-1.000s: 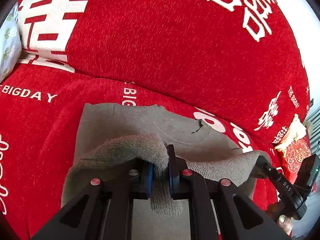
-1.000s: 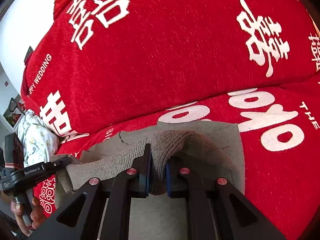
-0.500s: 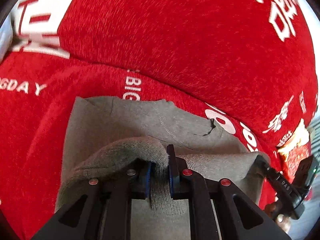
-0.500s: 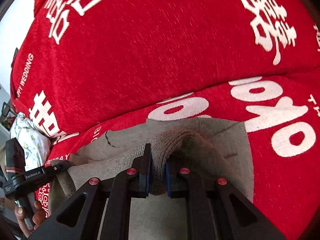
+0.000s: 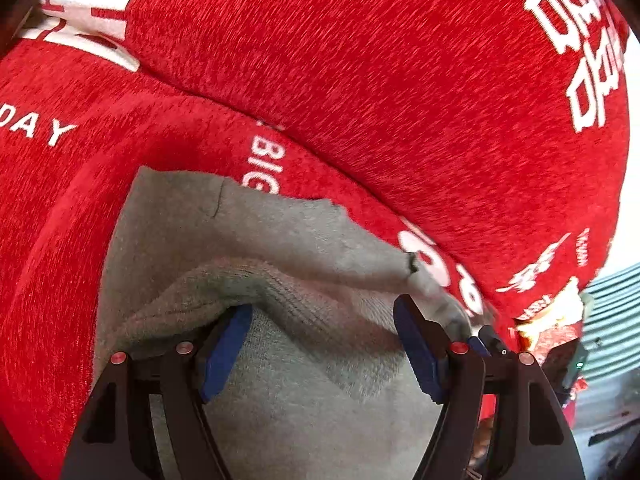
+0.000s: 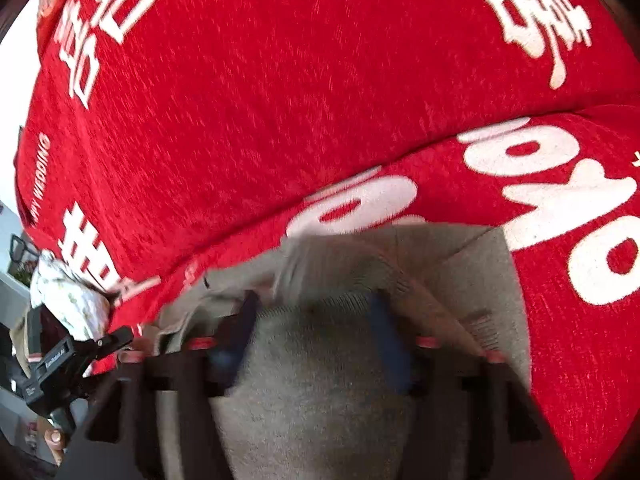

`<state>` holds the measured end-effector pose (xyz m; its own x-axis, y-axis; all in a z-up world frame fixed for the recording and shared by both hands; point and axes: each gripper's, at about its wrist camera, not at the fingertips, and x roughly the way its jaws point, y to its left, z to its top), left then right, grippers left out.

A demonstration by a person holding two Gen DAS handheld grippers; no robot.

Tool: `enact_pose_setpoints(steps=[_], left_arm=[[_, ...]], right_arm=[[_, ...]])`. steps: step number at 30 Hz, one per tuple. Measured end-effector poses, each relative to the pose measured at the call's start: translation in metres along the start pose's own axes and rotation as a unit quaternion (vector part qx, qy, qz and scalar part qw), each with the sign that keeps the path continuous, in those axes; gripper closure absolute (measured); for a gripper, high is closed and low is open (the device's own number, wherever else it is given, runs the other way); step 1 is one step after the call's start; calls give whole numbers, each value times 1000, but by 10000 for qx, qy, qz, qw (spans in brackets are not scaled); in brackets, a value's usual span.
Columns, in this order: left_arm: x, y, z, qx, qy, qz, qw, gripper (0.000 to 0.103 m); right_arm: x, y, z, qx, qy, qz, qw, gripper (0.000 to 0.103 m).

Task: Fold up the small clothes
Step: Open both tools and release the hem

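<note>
Grey knit garment (image 5: pixel 288 420) lies on red sofa cover (image 5: pixel 360 80), seat part, just near of backrest cushion. Looks like small sweater or similar, exact type unclear. Near ribbed hem doubled over onto flat far layer; far edge of flat layer reaches white "BIG" lettering (image 5: pixel 264 164).

Left gripper (image 5: pixel 320 352): fingers spread wide, blue pads (image 5: pixel 224 352) apart, nothing clamped. Ribbed fold (image 5: pixel 280 292) arches over and just far of the gap between the fingers; left pad tip sits under the fold's edge, right pad beside it near garment's right corner. Cloth also fills the view below, between the two black finger arms. Touching or just hovering, cannot tell.

Right gripper (image 6: pixel 316 328): view motion-blurred, but fingers clearly parted, blue pads (image 6: pixel 388 344) well apart, not pinching. Grey knit (image 6: pixel 320 400) lies between and under the fingers, fold ridge just far of the tips. Garment's right edge meets big white characters (image 6: pixel 560 200) on seat cover.

Right view, low left: other gripper's black body (image 6: pixel 60 364) with person's fingertip (image 6: pixel 54 438) at its handle, beside garment's left corner. White floral cloth (image 6: pixel 72 300) bunched at sofa's left end. Left view, far right: red-and-gold patterned cushion (image 5: pixel 548 328) and grey slatted surface (image 5: pixel 612 320) beyond sofa.
</note>
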<state>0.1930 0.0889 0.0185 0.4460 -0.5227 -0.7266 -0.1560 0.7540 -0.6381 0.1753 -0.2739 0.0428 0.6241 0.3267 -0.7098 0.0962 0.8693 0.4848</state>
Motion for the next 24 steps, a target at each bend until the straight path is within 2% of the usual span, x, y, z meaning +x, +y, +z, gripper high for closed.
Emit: enact_pose_setpoints(steps=[1, 4, 9, 12, 15, 16, 18, 19, 20, 22, 24], left_arm=[[-5, 1, 2, -5, -27, -112, 9999, 29], [-16, 5, 7, -127, -150, -372, 9991, 29], [-35, 16, 17, -362, -495, -549, 9966, 29], [-30, 5, 17, -20, -413, -160, 9990, 29], [-2, -14, 15, 490, -75, 195, 9986, 29], [11, -24, 13, 759, -11, 518, 9958, 29], [31, -35, 10, 1256, -12, 1212, 9846, 29], [42, -37, 8, 1509, -53, 1646, 9747, 29], [50, -37, 6, 1684, -67, 1922, 9668, 29], [58, -34, 4, 1946, -140, 2112, 9578, 29], [58, -34, 5, 1994, -154, 2141, 9561, 29]], right_arm=[[-4, 0, 0, -2, -118, 7, 9999, 26], [-7, 3, 0, -140, -124, -15, 9998, 26], [-3, 16, -3, -563, -83, -171, 9982, 26], [6, 26, -4, -802, -29, -306, 9963, 26], [21, 34, -6, -1045, 138, -604, 9926, 23], [28, 35, -7, -1174, 214, -867, 9891, 23], [42, 33, -11, -1463, 305, -1479, 9776, 23], [45, 30, -12, -1534, 343, -1618, 9742, 23], [47, 27, -12, -1559, 364, -1710, 9722, 23], [45, 21, -9, -1461, 348, -1661, 9746, 23], [48, 21, -8, -1518, 413, -1723, 9724, 23]])
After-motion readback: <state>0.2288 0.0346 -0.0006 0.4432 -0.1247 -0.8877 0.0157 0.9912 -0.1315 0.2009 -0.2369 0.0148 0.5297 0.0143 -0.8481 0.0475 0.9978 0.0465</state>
